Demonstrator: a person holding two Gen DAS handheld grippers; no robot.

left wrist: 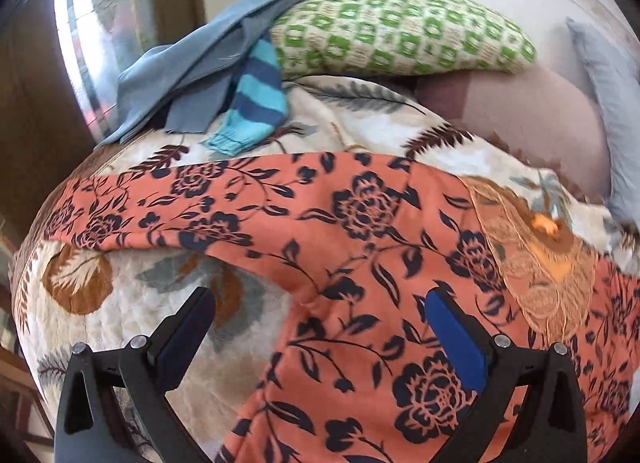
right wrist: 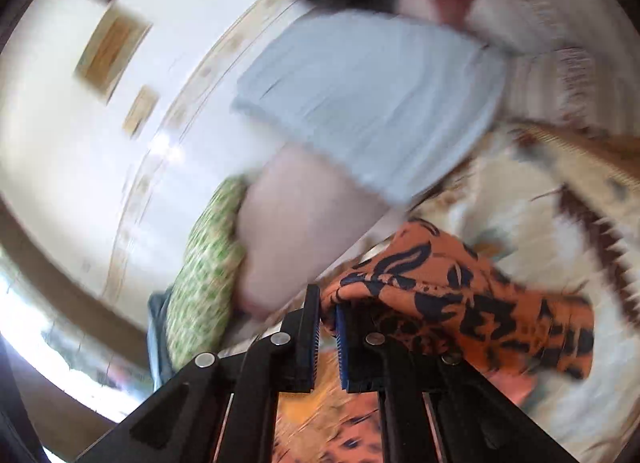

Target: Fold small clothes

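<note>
garment (left wrist: pixel 360 223): matt printed cloth; bedspread (left wrist: pixel 132 303): quilted, textured cloth; left hand-held gripper (left wrist: pixel 320 303): matt black plastic

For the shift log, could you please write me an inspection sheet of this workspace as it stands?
Surface: floral quilt covering a bed.
Job's things: orange floral garment spread on it.
Clutter: grey-blue cloth, striped sleeve, green patterned pillow, pale blue pillow.
Grippers: left gripper open above the garment; right gripper shut on a garment fold.
Cables: nothing seen.
Surroundings: white wall, blurred.
</note>
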